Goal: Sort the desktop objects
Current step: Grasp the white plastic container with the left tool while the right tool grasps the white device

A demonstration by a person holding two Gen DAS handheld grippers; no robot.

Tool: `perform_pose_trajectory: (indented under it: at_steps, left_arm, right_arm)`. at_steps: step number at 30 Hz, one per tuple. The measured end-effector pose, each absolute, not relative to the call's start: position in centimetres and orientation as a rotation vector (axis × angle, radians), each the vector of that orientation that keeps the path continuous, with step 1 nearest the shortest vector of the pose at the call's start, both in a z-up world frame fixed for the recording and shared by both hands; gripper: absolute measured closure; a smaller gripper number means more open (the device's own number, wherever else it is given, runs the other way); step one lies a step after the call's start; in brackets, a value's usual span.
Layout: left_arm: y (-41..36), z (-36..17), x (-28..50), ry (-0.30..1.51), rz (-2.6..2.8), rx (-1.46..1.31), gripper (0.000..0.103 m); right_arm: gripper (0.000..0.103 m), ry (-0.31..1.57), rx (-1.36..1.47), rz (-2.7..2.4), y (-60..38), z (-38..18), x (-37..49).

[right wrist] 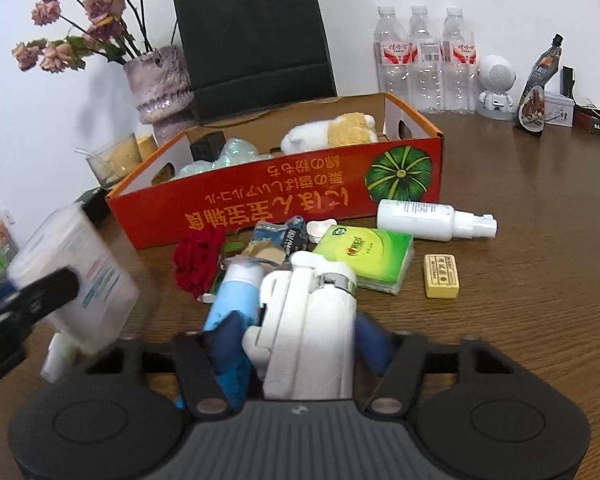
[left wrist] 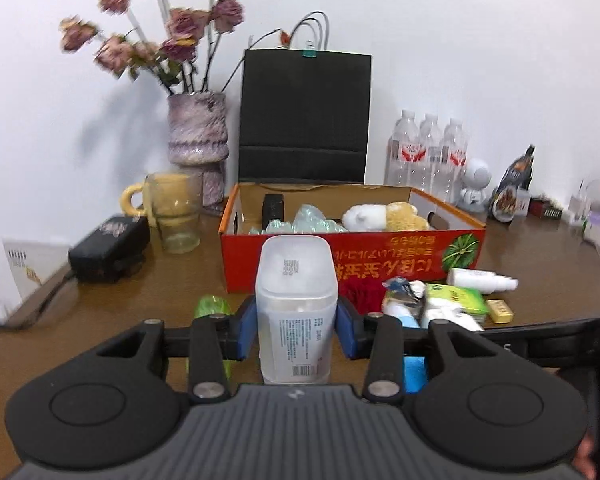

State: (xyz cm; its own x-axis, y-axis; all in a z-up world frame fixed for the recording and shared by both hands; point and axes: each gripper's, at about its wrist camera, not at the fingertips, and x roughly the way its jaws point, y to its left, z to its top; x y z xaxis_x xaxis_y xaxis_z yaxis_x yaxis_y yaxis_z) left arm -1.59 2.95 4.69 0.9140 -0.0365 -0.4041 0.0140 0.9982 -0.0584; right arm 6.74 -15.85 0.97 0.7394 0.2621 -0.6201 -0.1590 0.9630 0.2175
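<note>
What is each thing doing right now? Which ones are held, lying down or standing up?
Clear plastic container: held upright in the left tool.
White folded gadget: clamped in the right tool.
Red box: open, toys inside.
White spray bottle: lying down.
Green tissue pack: lying flat.
Red rose: lying on the table.
Water bottles: standing, empty.

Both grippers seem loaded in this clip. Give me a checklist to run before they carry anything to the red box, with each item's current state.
1. Left gripper closed on the translucent plastic container: ok, blue pads touch both sides.
2. Container upright in the grip: ok.
3. Right gripper closed on the white folded device: cannot tell, pads mostly hidden.
4. Device clear of the blue tube beside it: not ok, they touch.
5. Free space in the red cardboard box: ok, bare floor behind the plush toy.
</note>
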Motion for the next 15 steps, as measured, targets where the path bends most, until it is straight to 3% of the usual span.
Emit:
perform_pose_trajectory:
  at_steps: [7,15]
  left_arm:
    - [4.3,3.5,-4.3,0.471,0.008,-0.093,0.062]
    - [4.7,6.3,-3.8,0.409,-0.089,-0.157,0.062]
  right_arm:
    - [0.048,0.676,0.062,0.202,-18.2,0.9,0.8]
    - [0.049,0.630,0.081,0.175,-19.9,2.4,-2.0]
